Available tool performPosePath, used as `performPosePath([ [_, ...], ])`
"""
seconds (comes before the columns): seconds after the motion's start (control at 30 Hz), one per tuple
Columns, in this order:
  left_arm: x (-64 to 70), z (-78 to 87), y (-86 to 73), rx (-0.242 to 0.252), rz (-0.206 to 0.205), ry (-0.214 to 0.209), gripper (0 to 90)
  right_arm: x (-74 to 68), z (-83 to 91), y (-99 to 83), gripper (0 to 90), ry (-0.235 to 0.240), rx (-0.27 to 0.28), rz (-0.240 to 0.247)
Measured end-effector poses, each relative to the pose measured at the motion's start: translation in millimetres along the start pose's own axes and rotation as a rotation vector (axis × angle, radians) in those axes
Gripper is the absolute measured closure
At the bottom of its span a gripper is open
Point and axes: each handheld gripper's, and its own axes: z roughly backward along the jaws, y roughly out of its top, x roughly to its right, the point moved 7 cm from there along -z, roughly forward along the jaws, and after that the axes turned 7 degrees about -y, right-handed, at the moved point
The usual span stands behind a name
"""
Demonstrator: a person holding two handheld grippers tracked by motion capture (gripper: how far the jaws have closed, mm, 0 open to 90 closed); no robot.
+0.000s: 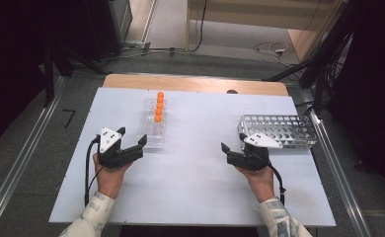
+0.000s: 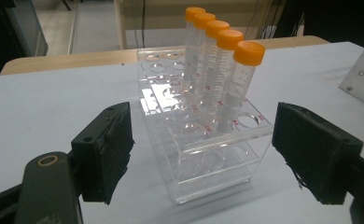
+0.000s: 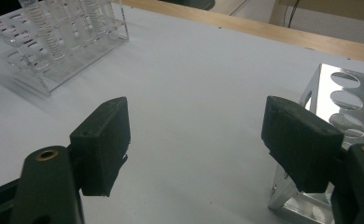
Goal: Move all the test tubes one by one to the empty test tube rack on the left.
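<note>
Left hand-held gripper [image 1: 133,138] sits on the bench [image 1: 195,187] at the left, held by the person's left hand [image 1: 109,175], jaws spread wide w/ nothing between them. Grey three-cornered plate on top, cable trailing back toward the sleeve. Its tips point at the near end of the clear rack [image 1: 153,128], just beside it, not touching as far as the high view shows.

In the left gripper view the clear rack [image 2: 208,154] stands between and beyond the two black pads [image 2: 108,149], near corner toward the camera. Five tubes w/ orange caps [image 2: 249,52] stand upright in one row along the rack's right side, running away from the camera; the other holes look vacant. In the high view the orange caps [image 1: 159,106] line up in the rack's far half.

Mid bench is bare white surface.

Right hand-held gripper [image 1: 233,141] is on the right, held by the right hand [image 1: 259,180], jaws also wide apart, gripping nothing. It points fwd-left, w/ the metal rack [image 1: 278,131] just beside it on its right. In the right gripper view the metal rack [image 3: 357,93] sits next to the right pad [image 3: 299,140]; contact can't be told. Clear rack [image 3: 54,51] shows far off at upper left.
</note>
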Motion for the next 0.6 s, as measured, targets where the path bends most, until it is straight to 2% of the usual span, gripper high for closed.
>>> performPosePath([
  [0.6,-11.0,11.4,-6.5,-0.010,0.012,0.019,19.5,16.3,11.9,-4.6,22.2,-0.028,0.008,-0.029],
])
